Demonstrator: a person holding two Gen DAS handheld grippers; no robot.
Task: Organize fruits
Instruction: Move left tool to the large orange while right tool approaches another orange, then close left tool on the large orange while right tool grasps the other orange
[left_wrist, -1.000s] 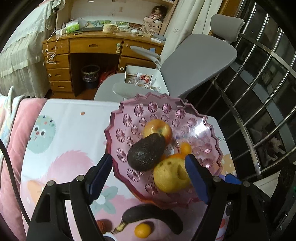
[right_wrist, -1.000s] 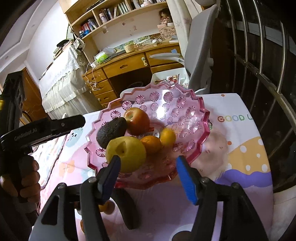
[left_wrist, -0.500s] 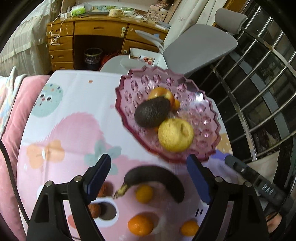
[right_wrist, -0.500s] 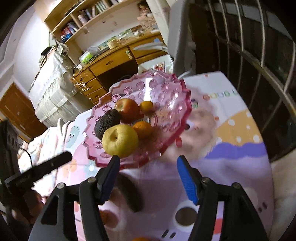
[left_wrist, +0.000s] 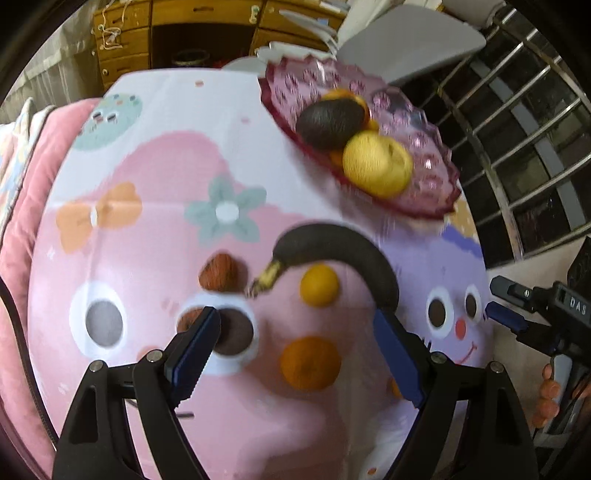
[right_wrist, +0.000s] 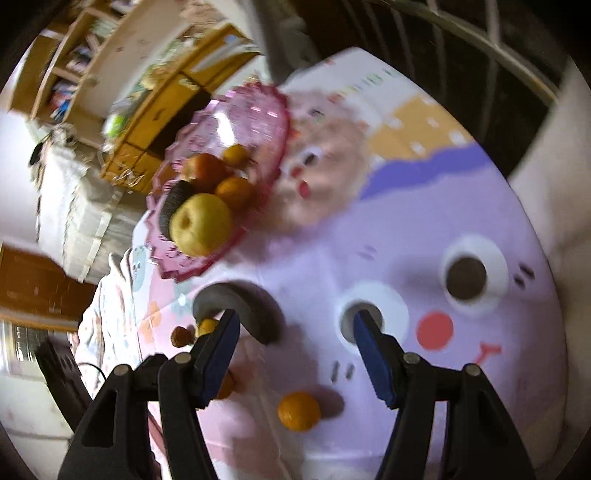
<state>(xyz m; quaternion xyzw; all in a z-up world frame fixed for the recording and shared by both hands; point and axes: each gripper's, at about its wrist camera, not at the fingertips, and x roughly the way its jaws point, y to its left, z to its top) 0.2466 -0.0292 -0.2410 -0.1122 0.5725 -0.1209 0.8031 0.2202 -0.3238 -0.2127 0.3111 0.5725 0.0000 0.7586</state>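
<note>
Pink glass bowl (left_wrist: 424, 147): sits at the far right part of the cartoon-printed tablecloth (left_wrist: 147, 177), its scalloped rim blurred; this is the landmark for all the rest.
In the bowl: a dark avocado (left_wrist: 328, 123) touching a yellow pear-like fruit (left_wrist: 376, 164) on the near side, with an apple (right_wrist: 203, 168) and small oranges (right_wrist: 234, 192) behind them.
Black banana (left_wrist: 354, 254): lies on the cloth just on the near side of the bowl, curved, its stem end pointing away from the bowl.
Small orange (left_wrist: 319, 284): under the banana's arch, nearer the camera than the bowl.
Larger orange (left_wrist: 310, 363): further from the bowl again, on the cloth between the left fingers as seen from the left wrist.
Brown fruit (left_wrist: 218, 275): left of the banana's stem, well apart from the bowl.
Left gripper (left_wrist: 295, 350): above the cloth on the near side of the bowl, jaws spread wide after just widening, nothing clamped between them.
Right gripper (right_wrist: 295, 350): also on the near side of the bowl, jaws parted and empty; one loose orange (right_wrist: 299, 411) lies on the cloth below them.
Person's fingers (left_wrist: 548, 395): wrapped round the right gripper's handle, at the right edge of the left-wrist view.
</note>
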